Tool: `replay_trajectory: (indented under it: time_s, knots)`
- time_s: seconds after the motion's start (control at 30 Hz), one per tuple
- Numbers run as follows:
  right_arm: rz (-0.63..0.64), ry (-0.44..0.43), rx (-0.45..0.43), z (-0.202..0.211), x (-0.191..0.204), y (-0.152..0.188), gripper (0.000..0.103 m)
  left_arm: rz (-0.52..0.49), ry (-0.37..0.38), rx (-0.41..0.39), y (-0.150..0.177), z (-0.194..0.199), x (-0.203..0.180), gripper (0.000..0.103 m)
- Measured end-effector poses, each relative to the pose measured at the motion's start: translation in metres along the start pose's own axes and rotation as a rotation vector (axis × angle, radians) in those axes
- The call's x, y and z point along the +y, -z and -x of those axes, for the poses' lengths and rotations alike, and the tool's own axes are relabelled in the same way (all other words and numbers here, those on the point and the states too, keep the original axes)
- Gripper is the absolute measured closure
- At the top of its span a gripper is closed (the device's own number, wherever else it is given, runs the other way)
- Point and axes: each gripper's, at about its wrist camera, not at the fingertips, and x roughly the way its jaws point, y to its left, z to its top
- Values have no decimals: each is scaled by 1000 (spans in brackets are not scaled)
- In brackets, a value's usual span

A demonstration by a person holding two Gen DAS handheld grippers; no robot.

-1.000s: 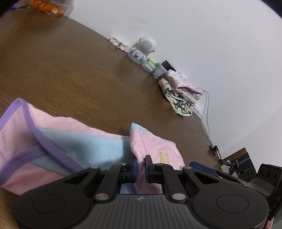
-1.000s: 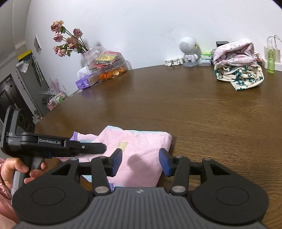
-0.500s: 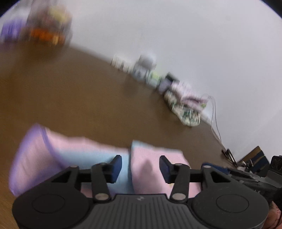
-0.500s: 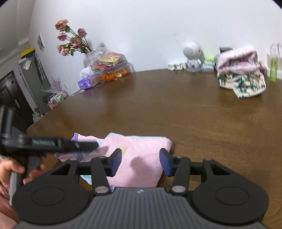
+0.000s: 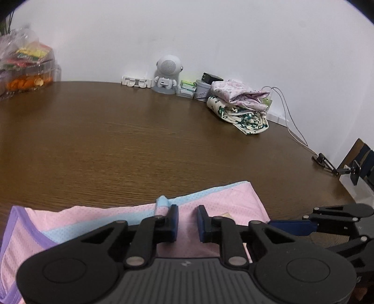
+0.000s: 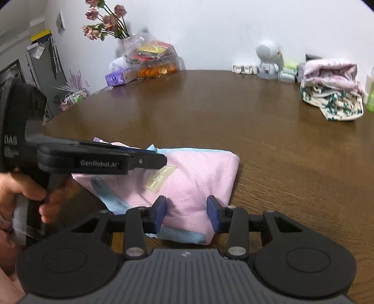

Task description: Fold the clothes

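A pink mesh garment with light blue panels and purple trim lies folded on the brown table, close to the near edge. My left gripper hovers over its middle, jaws a small gap apart, nothing clamped between them. In the right wrist view the garment shows a yellowish label on top. My right gripper stands open over its near right corner. The left gripper, held by a hand, reaches across the garment from the left. One blue finger of the right gripper shows at the lower right.
A pile of folded clothes sits at the back right by the wall, beside a small white robot figure and small boxes. A clear box of snacks, a tissue box and dried flowers stand at the back left.
My left gripper let go of the pink fold, opened wide, then narrowed, and swung level towards the wall. The fold now lies flat. The right gripper stayed open and edged closer to the garment.
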Motion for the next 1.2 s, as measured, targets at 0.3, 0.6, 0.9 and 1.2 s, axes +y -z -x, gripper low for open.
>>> replay_trajectory:
  time_s: [0.3,0.6,0.9,1.2]
  knots:
    - [-1,-39,-43,20,1,-11,63,-94,-4,-48,10,50,-8,64]
    - [32,-27,5,1,7,-1,62,-176,-46,9,37,41,-19,71]
    - [-205,-135,-77,26,-41,-20,23,-55,-50,-102,0,55,-7,24]
    - [-234,-92,-72,20,-49,-22,26,-54,45,-89,-20,38,-9,62]
